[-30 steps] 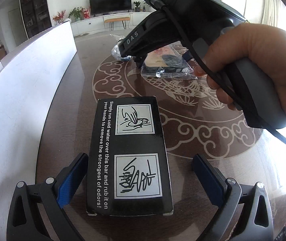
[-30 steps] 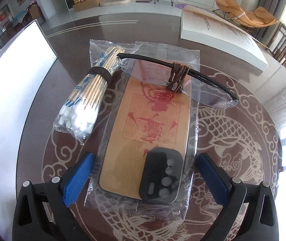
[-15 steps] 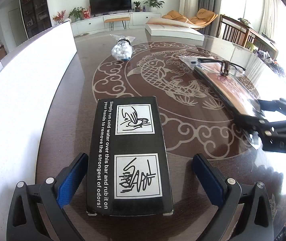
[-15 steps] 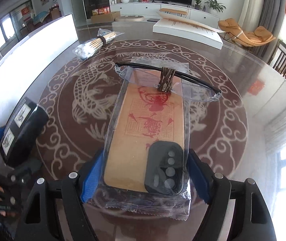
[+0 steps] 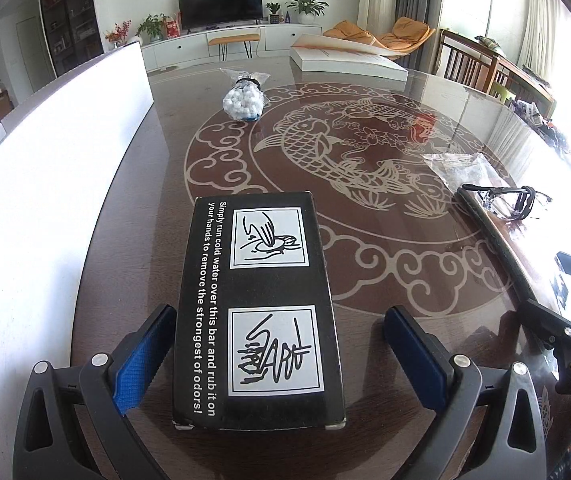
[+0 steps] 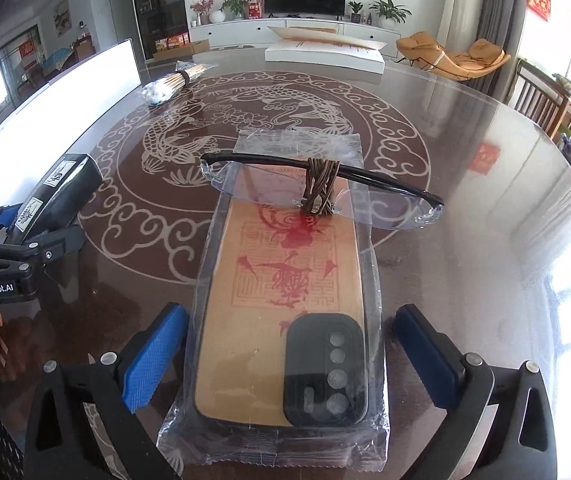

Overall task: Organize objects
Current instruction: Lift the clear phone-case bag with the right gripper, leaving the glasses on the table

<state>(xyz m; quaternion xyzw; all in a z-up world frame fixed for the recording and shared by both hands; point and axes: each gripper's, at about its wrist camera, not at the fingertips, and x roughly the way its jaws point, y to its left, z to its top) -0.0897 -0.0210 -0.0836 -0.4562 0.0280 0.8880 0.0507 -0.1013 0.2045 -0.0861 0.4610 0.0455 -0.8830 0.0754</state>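
In the left wrist view we see our left gripper [image 5: 279,354] low in the frame with its jaws spread wide, the blue pads [image 5: 141,354] standing clear on either side of a black box [image 5: 259,308]. The box lies flat on the dark table [image 5: 425,280], printed with white text and two line drawings, and neither pad touches it. Further up, near the top centre, a clear bag of cotton swabs [image 5: 244,94] rests on the table, well apart from the box. At the right edge of that frame the wrapped phone case [image 5: 497,236] shows edge-on with a pair of glasses [image 5: 505,200] across its far end.

In the right wrist view our right gripper [image 6: 285,358] sits at the bottom of the frame, jaws open wide around the near end of the phone case [image 6: 285,300], a tan case with a red print and a dark camera block, sealed in clear plastic. The pads look just clear of the wrapper, though the glare on the film makes contact hard to judge. The glasses [image 6: 317,188] lie crosswise over the far end of the case. The swabs [image 6: 171,84] sit in the upper left, the black box [image 6: 59,196] at the left edge with the other gripper [image 6: 1,264] around it. A white board [image 6: 325,54] lies at the far side of the table.
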